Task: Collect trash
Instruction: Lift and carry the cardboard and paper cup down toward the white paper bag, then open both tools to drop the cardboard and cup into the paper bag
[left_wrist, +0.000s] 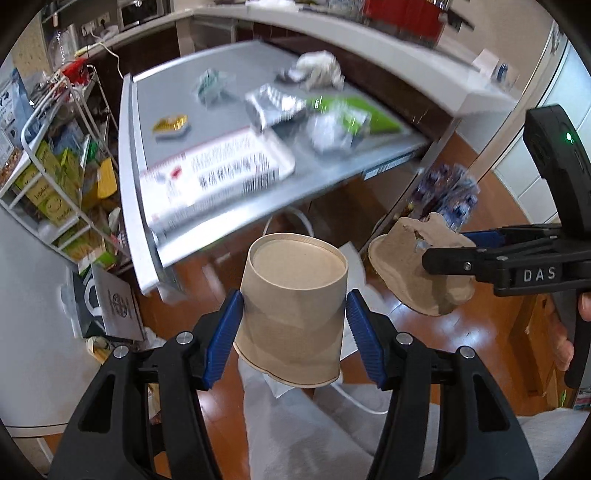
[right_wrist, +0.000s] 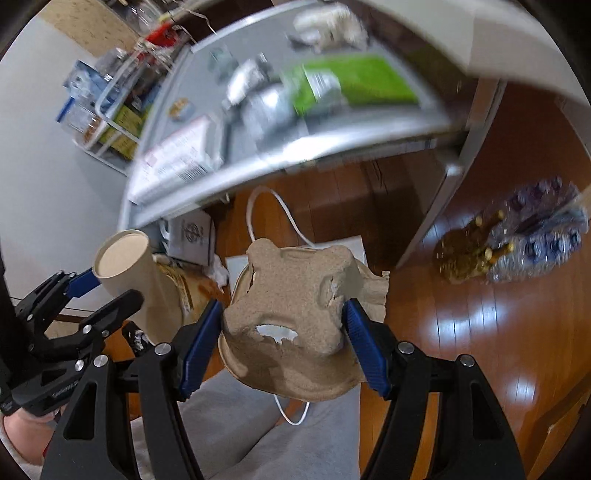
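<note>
My left gripper (left_wrist: 293, 314) is shut on a brown paper cup (left_wrist: 291, 306), held bottom end forward above the wooden floor. My right gripper (right_wrist: 282, 321) is shut on a torn brown pulp cup carrier (right_wrist: 291, 306). The carrier also shows in the left wrist view (left_wrist: 406, 273), to the right of the cup, and the cup shows in the right wrist view (right_wrist: 129, 273) at the left. The grey table (left_wrist: 221, 110) ahead holds more trash: a white printed box (left_wrist: 218, 170), a green carton (left_wrist: 351, 107), silver wrappers (left_wrist: 273, 107) and crumpled white paper (left_wrist: 321, 68).
A white wire rack (left_wrist: 62, 147) with green boxes stands left of the table. A white cable (right_wrist: 273, 218) and a paper bag (right_wrist: 184, 280) lie on the floor under the table edge. A plastic bag of bottles (right_wrist: 532, 240) lies on the floor to the right.
</note>
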